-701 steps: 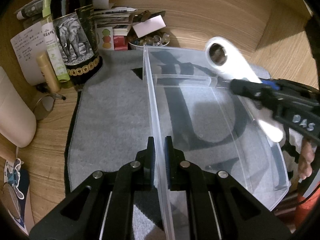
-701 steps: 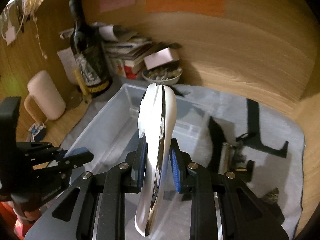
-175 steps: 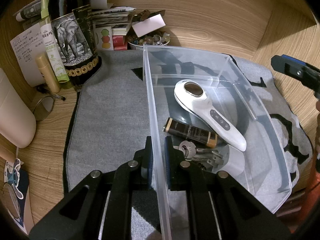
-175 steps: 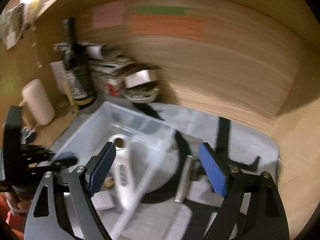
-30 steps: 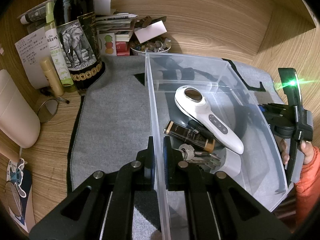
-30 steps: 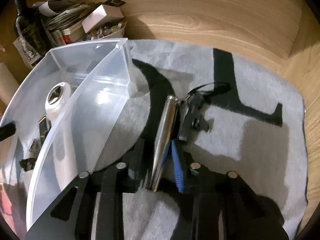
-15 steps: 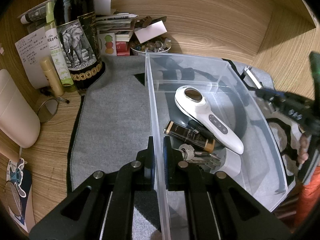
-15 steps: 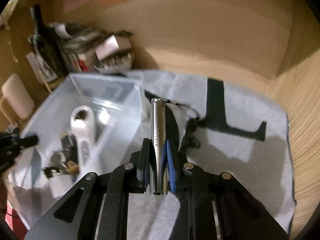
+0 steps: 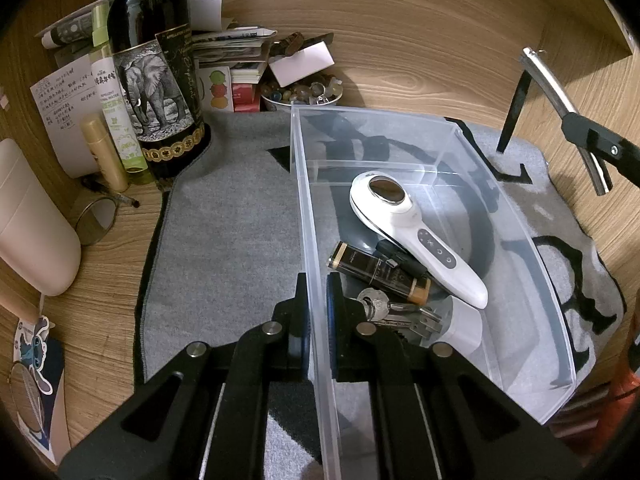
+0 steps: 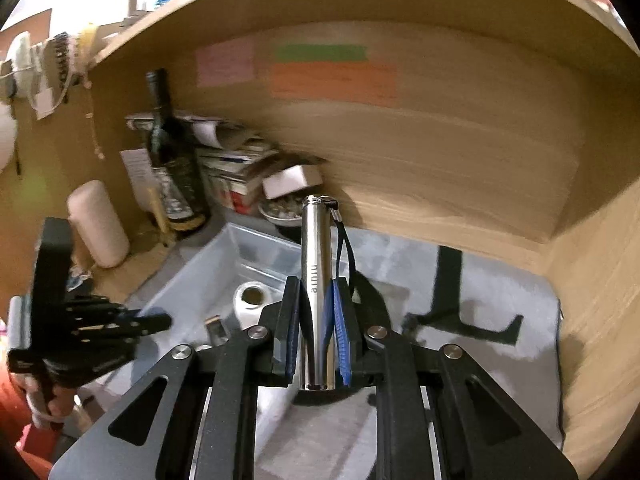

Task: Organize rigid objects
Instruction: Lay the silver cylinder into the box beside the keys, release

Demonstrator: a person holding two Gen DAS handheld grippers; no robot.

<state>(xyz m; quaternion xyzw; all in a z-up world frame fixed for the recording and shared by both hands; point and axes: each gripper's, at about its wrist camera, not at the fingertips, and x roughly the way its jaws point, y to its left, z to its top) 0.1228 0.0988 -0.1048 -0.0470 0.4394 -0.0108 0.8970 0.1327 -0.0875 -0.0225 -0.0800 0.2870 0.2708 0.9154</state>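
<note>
Pinching the near wall of the clear plastic bin [image 9: 496, 184], the left gripper [image 9: 316, 312] has its fingers clamped tight on that thin side. Inside the bin lie a white handheld device [image 9: 416, 236], a dark gold-capped tube [image 9: 378, 272] and a bunch of keys [image 9: 396, 312], all touching. Above the bin's far right side, the right gripper [image 10: 316, 332] holds a silver metal cylinder [image 10: 318, 280] between narrow fingers, its black cord [image 10: 344, 248] dangling. Under the bin a grey mat [image 9: 224, 232] covers the counter [image 9: 100, 280].

Black hand-held gripper [image 10: 316, 320], blue pads [image 10: 340, 320]
</note>
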